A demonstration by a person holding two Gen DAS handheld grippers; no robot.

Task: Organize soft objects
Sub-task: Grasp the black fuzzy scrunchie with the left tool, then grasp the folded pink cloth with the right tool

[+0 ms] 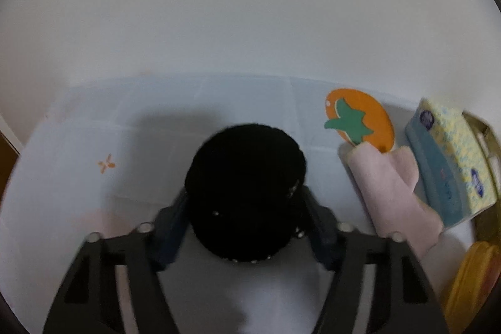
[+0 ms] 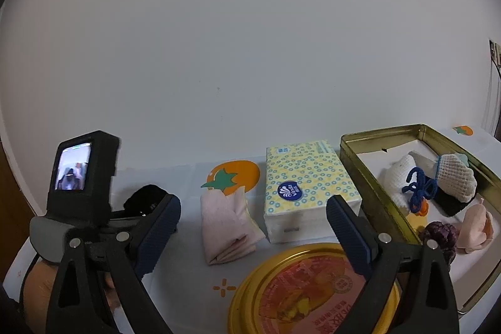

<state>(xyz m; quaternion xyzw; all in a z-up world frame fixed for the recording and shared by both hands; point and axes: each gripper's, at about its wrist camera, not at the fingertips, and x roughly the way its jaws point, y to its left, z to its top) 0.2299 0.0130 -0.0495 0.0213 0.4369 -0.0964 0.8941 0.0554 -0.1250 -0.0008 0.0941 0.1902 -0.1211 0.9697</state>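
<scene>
L tongs (image 1: 245,218): closed down on black soft obj (image 1: 245,196), fuzzy round lump w/ small beads/studs; pads press both its flanks, obj fills the gap and sticks out fwd past the tips. Looks lifted or just at the cloth, can't tell which.
R tongs (image 2: 253,227): wide apart, nothing between the fingers; hovers over gold round lid (image 2: 310,287).
Black obj loc: in L tongs, off to far left of R tongs, seen behind L unit's cam screen in R view.
Goal (guess): gold tin (image 2: 379,136), just right of R tongs' right finger, already has knit/plush bits inside: white knit, blue yarn, purple and pink pcs.
Step in hand (guess): carry black obj rightward to tin.
Do it well: keep squeeze steady, obj is squashy so may slip if loosened; raise above tin wall before crossing; let go only once over the open part inside.
In the way: pink folded cloth (image 1: 385,187) and tissue pack (image 1: 451,165) sit right of L tongs, betw it and tin; go over, not thru. R tongs also sits on that path, shd clear out.
Edges: table's left edge near L tongs; tin rim upright, could snag obj.
Open room: bare tablecloth (image 1: 78,146) ahead and left of L tongs; right side crowded.
</scene>
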